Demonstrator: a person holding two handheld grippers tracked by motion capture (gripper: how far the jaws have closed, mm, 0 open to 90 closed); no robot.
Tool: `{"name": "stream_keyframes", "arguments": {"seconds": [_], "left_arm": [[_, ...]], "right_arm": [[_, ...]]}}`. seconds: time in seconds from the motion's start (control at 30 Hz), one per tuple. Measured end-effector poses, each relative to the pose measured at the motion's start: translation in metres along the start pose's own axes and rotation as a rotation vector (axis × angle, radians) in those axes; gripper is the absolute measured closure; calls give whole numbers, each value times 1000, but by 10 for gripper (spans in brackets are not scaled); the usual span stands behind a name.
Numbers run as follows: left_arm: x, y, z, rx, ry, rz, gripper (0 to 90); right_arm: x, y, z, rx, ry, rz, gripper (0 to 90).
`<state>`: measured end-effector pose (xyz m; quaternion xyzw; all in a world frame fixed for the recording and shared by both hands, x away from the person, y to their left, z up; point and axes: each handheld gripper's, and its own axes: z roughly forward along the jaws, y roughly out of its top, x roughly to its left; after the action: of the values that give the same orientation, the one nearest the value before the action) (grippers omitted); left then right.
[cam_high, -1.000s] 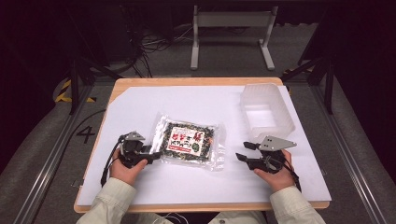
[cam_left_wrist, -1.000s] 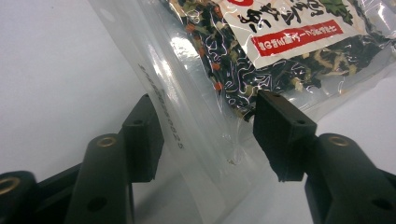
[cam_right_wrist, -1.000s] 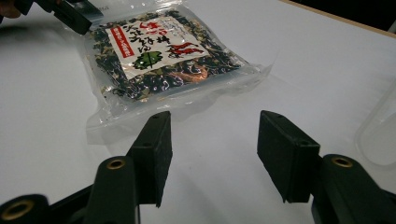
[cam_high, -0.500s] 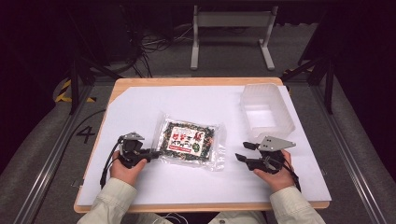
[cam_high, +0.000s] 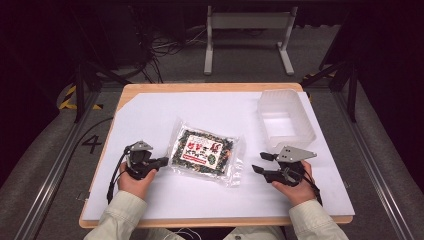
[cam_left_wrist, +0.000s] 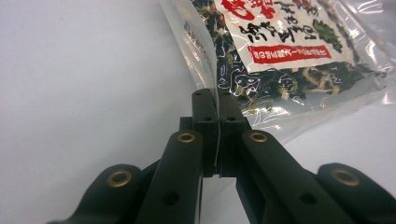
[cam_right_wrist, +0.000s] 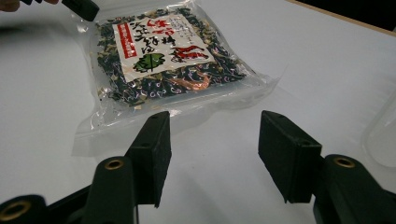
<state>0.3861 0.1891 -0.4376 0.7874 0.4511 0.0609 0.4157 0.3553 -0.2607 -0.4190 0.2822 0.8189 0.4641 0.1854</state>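
Pinching only the thin clear seam of the seaweed packet (cam_high: 204, 152) at its 9 o'clock edge, left gripper (cam_left_wrist: 217, 109) clenched, right gripper (cam_right_wrist: 212, 140) released, risking slippage on lifting.

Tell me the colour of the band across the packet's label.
Red, with white lettering, on the packet; clearest in the left gripper view.

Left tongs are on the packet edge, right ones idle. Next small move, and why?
Probably bring the right tongs in onto the near clear edge of the seaweed packet. The left tongs have just closed and now pinch its clear seam, while the right pads stand open, short of the film. A second grip would steady a floppy bag before lifting, perhaps toward the plastic tub.
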Motion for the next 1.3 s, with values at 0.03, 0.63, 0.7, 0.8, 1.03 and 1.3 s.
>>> {"name": "stream_keyframes", "arguments": {"seconds": [0.03, 0.63, 0.7, 0.8, 1.03, 1.3], "left_arm": [[0, 1, -3, -19, -6, 2, 891], [-36, 41, -60, -222, -128, 141, 893], [-41, 46, -68, -244, -139, 162, 893], [-49, 54, -79, -283, -151, 198, 893], [-58, 71, -100, -328, -159, 262, 893], [-66, 83, -121, -364, -133, 320, 893]], "right_arm": [[0, 0, 0, -1, 1, 1, 439], [-1, 3, -4, -24, -9, 5, 450], [-1, 4, -5, -28, -7, 4, 451], [-1, 5, -6, -33, -7, 2, 452], [1, 8, -10, -54, -11, -4, 458], [2, 11, -11, -68, -7, -8, 465]]}}
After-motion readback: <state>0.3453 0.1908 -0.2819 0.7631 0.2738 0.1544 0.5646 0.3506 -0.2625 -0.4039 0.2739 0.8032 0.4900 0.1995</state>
